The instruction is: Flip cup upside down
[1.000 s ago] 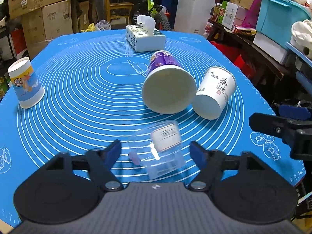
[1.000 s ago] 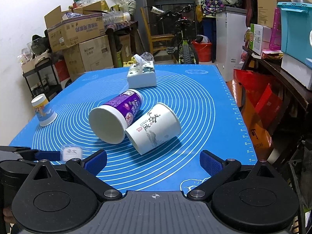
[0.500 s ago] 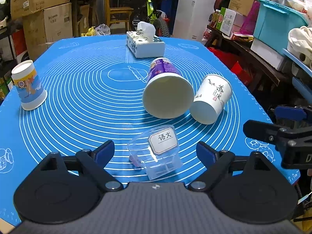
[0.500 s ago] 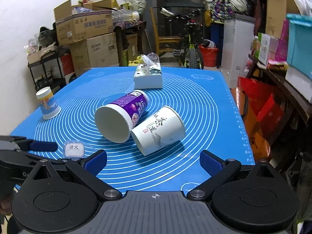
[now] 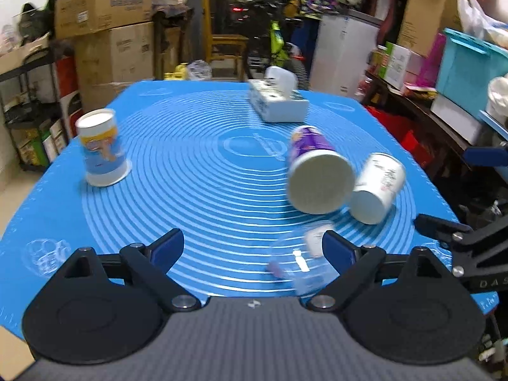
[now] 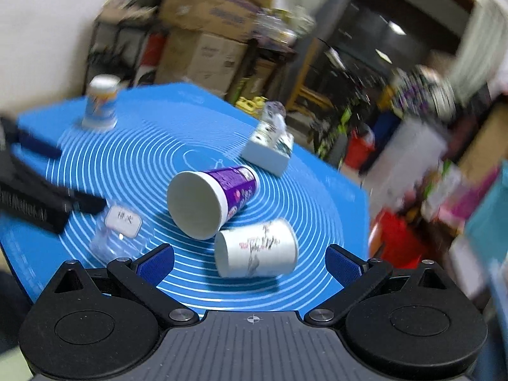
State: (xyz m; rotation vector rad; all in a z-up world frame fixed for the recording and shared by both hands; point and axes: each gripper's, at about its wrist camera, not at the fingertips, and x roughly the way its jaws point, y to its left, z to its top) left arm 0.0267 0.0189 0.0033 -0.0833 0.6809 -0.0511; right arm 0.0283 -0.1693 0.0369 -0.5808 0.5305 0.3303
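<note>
My left gripper (image 5: 253,246) has its fingers spread wide, and nothing sits between the blue pads (image 5: 168,243). The clear plastic cup (image 5: 301,258) lies on its side on the blue mat (image 5: 190,171), just inside the right finger of that gripper; whether the pad touches it I cannot tell, as the view is blurred there. From the right wrist camera the same clear cup (image 6: 117,231) shows its white label facing up, lying near the tip of the left gripper (image 6: 47,190), which comes in from the left edge.

My right gripper (image 6: 250,258) is also spread wide and grips nothing. Between its fingers, and a little ahead of them, lies the white paper cup (image 6: 257,250) on its side, mouth toward the left, not touched by either pad. Just behind it lies the purple paper cup (image 6: 212,200), also on its side, mouth toward the camera; the two look to be touching, or very nearly so.

Farther off, a tissue box (image 6: 270,149) rests on the mat, and a blue and yellow paper cup (image 5: 101,152) stands mouth down near the mat's left edge, well apart from the rest. Part of the right gripper (image 5: 460,241) shows at the right edge of the left wrist view.
</note>
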